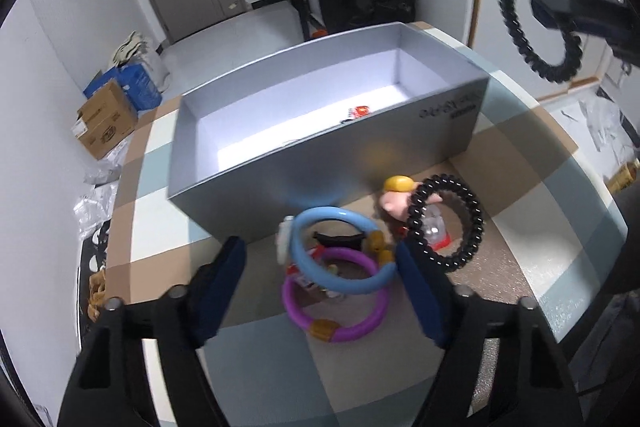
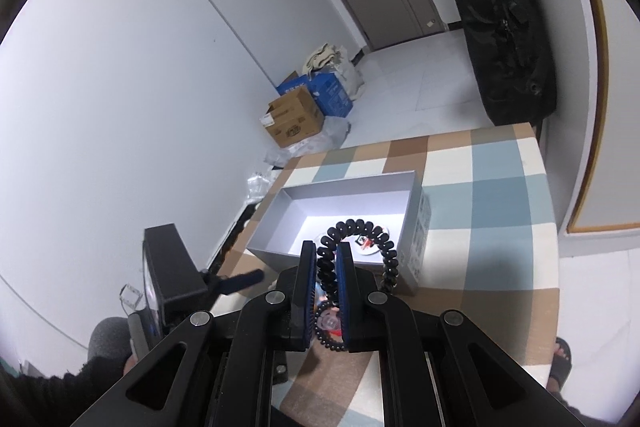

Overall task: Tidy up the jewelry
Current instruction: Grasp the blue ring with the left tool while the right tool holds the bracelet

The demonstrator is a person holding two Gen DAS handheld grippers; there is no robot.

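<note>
The right gripper [image 2: 325,267] is clamping its jaws tight on a black coil bracelet [image 2: 362,247], which is hanging in the air above the open grey box [image 2: 416,227]; in the left wrist view that same bracelet [image 1: 536,27] is showing high at the upper right, well clear of the surface [image 1: 540,195]. The left gripper [image 1: 320,267] is pointing down at the jewelry pile with its jaws standing apart and pressing on nothing, though a blue bangle [image 1: 340,247] is lying between the blue pads [image 1: 228,279]. Under the blue bangle a purple bangle [image 1: 336,307] with an amber bead is lying flat, the two overlapping. Just to the right a second black bead bracelet [image 1: 444,223] is standing tilted, leaning over a small clear and red piece. Behind it a pink figure with a yellow top [image 1: 396,195] is sitting close against the front wall of the box. Inside the box a small round red and white item [image 2: 366,245] is lying on the white floor. The box is resting on the checked cloth of the surface, and beyond the surface a brown carton [image 2: 294,121] and a blue carton [image 2: 328,93] are sitting on the floor by the wall
</note>
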